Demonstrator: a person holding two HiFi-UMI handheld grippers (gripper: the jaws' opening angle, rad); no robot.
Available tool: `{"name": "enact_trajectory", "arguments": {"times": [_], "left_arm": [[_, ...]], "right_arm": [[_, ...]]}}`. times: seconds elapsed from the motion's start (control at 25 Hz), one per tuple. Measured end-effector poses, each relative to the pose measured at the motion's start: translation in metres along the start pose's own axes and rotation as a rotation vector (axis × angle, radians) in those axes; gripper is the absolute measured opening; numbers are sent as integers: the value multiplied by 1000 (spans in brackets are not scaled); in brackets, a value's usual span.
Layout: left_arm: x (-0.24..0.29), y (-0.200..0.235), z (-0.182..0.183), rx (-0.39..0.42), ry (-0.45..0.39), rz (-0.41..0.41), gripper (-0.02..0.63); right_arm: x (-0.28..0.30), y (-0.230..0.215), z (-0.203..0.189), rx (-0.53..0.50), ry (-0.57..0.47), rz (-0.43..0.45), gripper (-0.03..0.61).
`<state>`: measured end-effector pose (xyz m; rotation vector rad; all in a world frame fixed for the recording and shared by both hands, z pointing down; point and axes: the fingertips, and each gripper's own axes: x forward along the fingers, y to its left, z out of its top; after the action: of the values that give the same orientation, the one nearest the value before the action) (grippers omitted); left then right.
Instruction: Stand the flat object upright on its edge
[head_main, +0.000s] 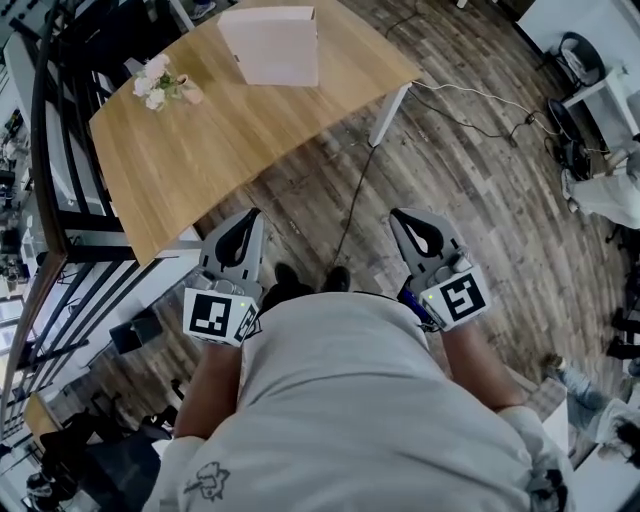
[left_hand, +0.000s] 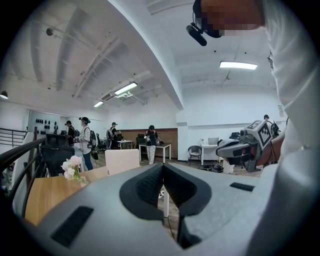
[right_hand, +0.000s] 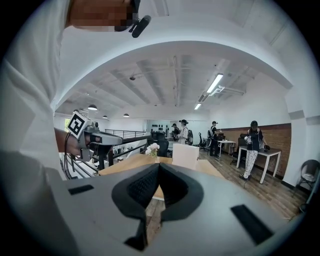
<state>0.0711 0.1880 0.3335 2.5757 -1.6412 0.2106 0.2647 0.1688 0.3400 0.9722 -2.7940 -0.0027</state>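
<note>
Head view, looking steeply down over a person in a pale shirt. Both tools are held low in the frame, at waist level, pointing up-frame toward the bench (head_main: 200, 150).

Left hand-held gripper (head_main: 250, 217): lower left of centre, marker cube nearest the body. Its own view shows the dark pads pressed together at the tip, with nothing between them.

Right hand-held gripper (head_main: 402, 217): lower right of centre, level with the left one and well apart from it. Its own view shows the same, jaws closed tip to tip and empty.

The bench is wooden and fills the upper left of the head view, with a white leg at its right corner. Neither tool touches it.

The board (head_main: 270, 45) is a pale flat rectangle on the bench, at top centre of the head view. Both gripper views show its broad face standing upright on the far part of the bench top, beyond the closed jaws. It is well clear of both tools.

The flowers (head_main: 155, 83) are a small white and pink bunch on the bench, left of the board and apart from it.

The floor (head_main: 480, 190) is wood plank. A dark cable (head_main: 352, 215) runs down it between the two tools toward the person's shoes (head_main: 337, 278). A black railing (head_main: 45, 150) runs along the left edge of the frame.

Several people (left_hand: 84, 140) stand among desks far back in the room, seen in both gripper views.
</note>
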Motion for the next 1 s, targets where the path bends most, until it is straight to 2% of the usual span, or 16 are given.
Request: {"name": "enact_trajectory", "arguments": {"times": [0.16,0.44,1.0], "left_arm": [[-11,0,9,13,-16,8,6],[-25,-5,9,-8,-29,12,6],[-30,-15,8,-24,-38,13,6]], "right_arm": [[-3,12,9,-4,-15,4,5],[-5,27,10,-11,-23,22,5],[-16,29,9,-17,-28,17,5]]}}
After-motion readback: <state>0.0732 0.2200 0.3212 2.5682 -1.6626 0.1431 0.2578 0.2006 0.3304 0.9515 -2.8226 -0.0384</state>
